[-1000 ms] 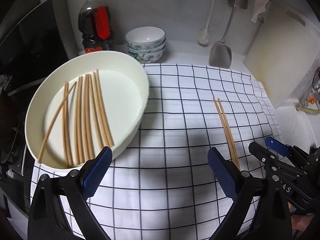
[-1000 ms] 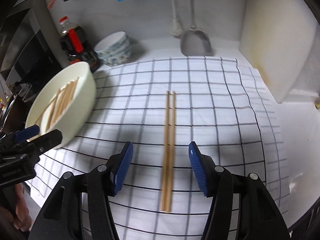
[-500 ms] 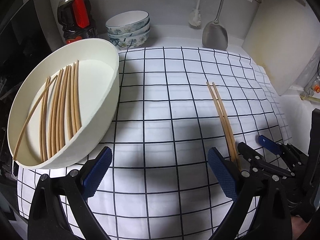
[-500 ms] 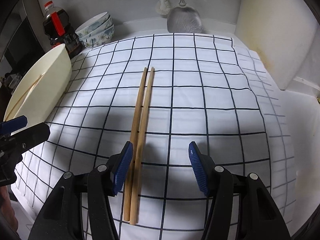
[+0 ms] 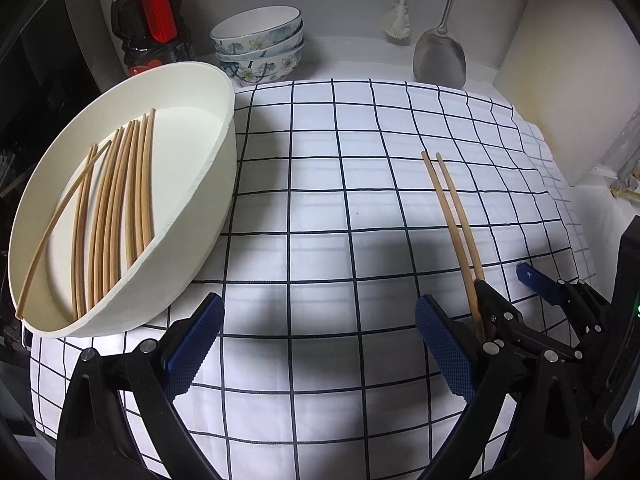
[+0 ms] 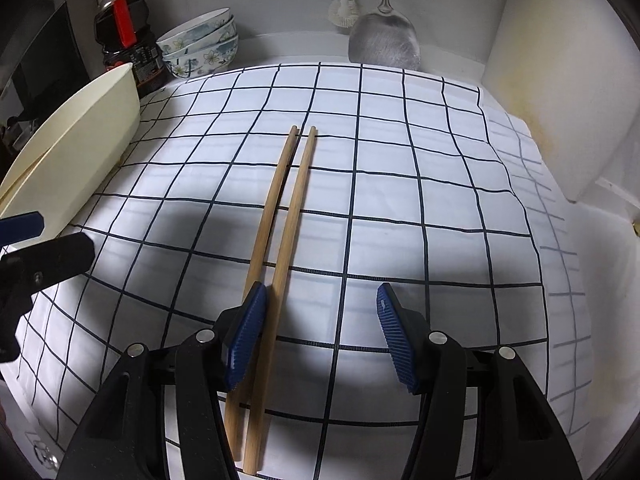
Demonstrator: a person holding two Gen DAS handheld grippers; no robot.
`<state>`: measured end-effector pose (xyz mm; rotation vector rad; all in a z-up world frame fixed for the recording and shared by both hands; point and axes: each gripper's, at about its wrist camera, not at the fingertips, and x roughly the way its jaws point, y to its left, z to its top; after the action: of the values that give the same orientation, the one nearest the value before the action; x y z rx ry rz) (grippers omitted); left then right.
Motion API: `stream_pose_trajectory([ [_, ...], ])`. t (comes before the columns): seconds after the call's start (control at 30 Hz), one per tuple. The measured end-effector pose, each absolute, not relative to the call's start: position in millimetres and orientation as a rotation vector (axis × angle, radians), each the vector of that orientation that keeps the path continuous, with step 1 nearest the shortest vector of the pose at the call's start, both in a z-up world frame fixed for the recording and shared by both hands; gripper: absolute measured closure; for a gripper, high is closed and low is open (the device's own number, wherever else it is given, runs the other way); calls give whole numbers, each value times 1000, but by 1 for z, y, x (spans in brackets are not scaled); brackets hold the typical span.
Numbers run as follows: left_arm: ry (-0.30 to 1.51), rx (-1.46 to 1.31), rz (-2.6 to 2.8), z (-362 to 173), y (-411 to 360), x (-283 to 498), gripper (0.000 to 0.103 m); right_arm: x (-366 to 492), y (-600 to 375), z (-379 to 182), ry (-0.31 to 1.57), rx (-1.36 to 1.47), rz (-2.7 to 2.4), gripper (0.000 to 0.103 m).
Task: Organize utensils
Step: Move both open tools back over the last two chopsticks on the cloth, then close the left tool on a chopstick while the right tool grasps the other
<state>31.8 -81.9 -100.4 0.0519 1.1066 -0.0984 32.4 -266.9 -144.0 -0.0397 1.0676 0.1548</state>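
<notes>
My right gripper (image 6: pixel 320 336), jaws closing, straddles one light, stiff, roll-prone chopstick (image 6: pixel 286 240) near its near end; left gripper (image 5: pixel 316 344) gapes empty.

White cloth (image 6: pixel 400 200) with dark grid, tan chopsticks (image 6: pixel 288 208), cream basin (image 5: pixel 192 184), blue-padded fingers (image 6: pixel 248 332)

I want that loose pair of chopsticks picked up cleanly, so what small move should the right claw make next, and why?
Probably nudge the right claw sideways toward the white basin before gripping. Its closing jaws are not centred: the left pad sits over one of the two chopsticks on the checked cloth, so only the other lies between the pads, untouched.
</notes>
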Motion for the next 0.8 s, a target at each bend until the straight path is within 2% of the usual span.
stream_pose_trajectory([
  [0.03, 1107, 54, -99, -101, -83, 32, 9, 32, -266, -144, 1063, -42, 161, 56],
  [0.1, 1106, 57, -102, -102, -87, 33, 9, 31, -265, -143, 1054, -61, 176, 79],
  [0.27, 1105, 46, -124, -107, -101, 39, 9, 37, -277, -143, 1054, -20, 199, 88],
  [0.7, 1114, 64, -159, -136, -156, 51, 9, 43, -334, -145, 1040, 47, 232, 92],
  [0.8, 1114, 81, -157, -141, -163, 52, 9, 47, -339, -145, 1039, 30, 256, 83],
])
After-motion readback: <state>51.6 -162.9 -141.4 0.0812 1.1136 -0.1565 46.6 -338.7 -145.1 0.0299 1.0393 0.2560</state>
